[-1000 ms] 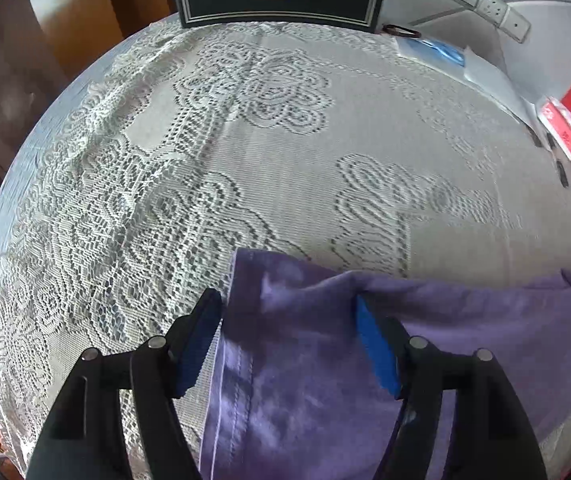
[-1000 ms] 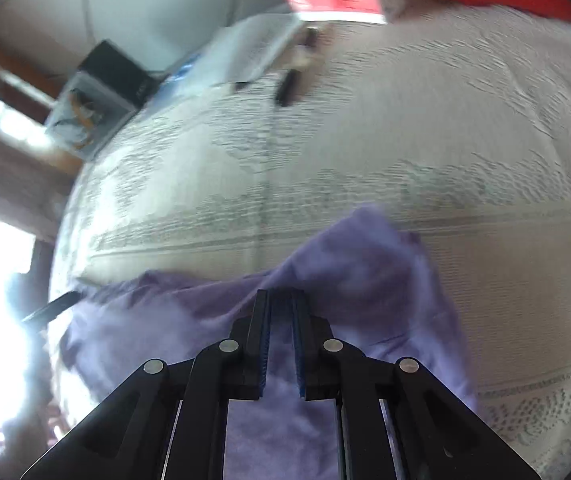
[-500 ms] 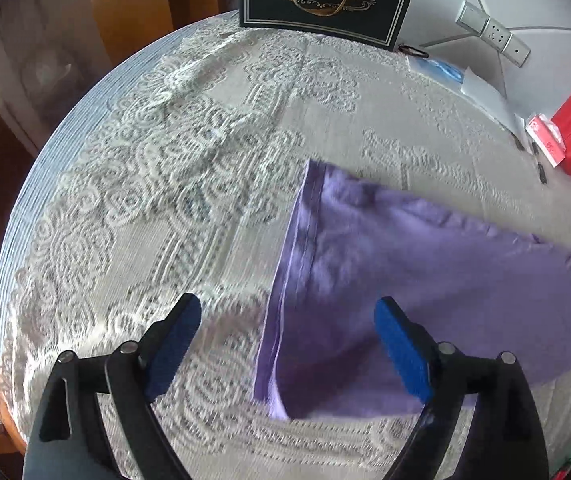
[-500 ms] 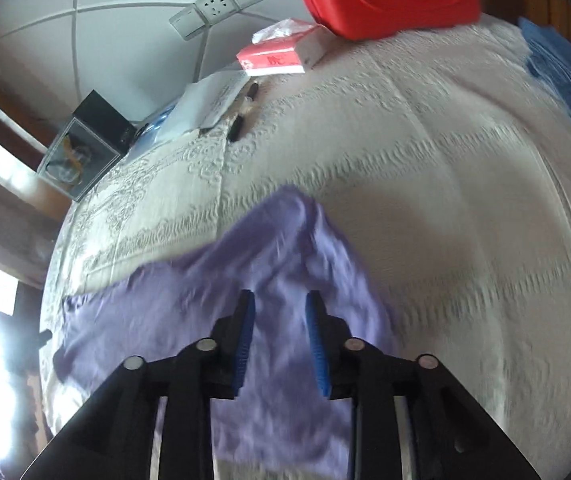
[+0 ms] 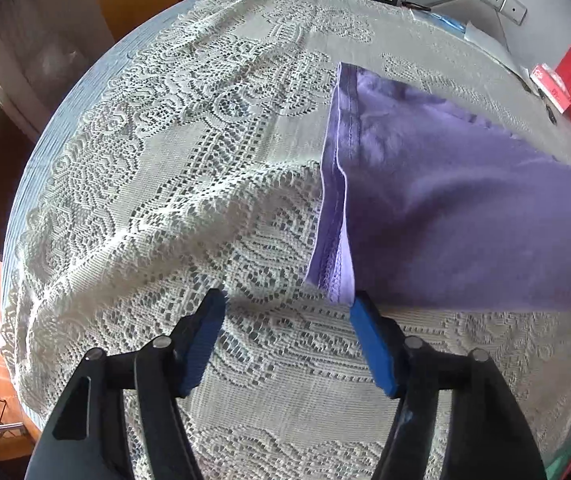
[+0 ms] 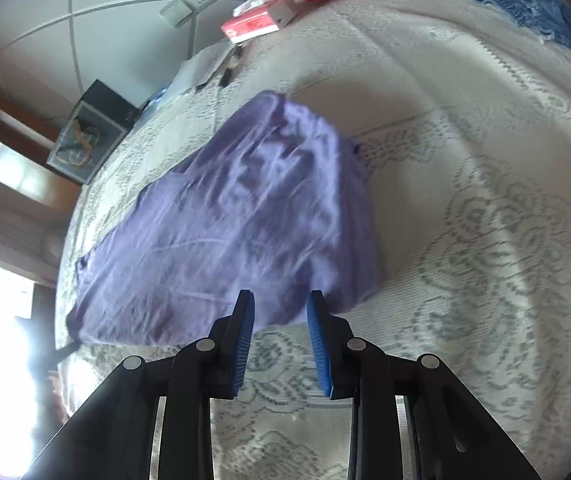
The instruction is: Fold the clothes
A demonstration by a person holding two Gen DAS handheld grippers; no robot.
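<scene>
Shirt (image 5: 465, 208) lies folded on lace cloth (image 5: 165, 160).
Both tongs, left (image 5: 287, 314) and right (image 6: 277, 312), are spread, empty; a low grab could pinch lace too.

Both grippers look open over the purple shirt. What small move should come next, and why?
Probably bring the left gripper forward to pinch the near hem corner of the shirt. Both grippers are open and empty; the shirt lies folded flat, its hem corner by the left fingertips, while the right gripper sits at its other end.
</scene>
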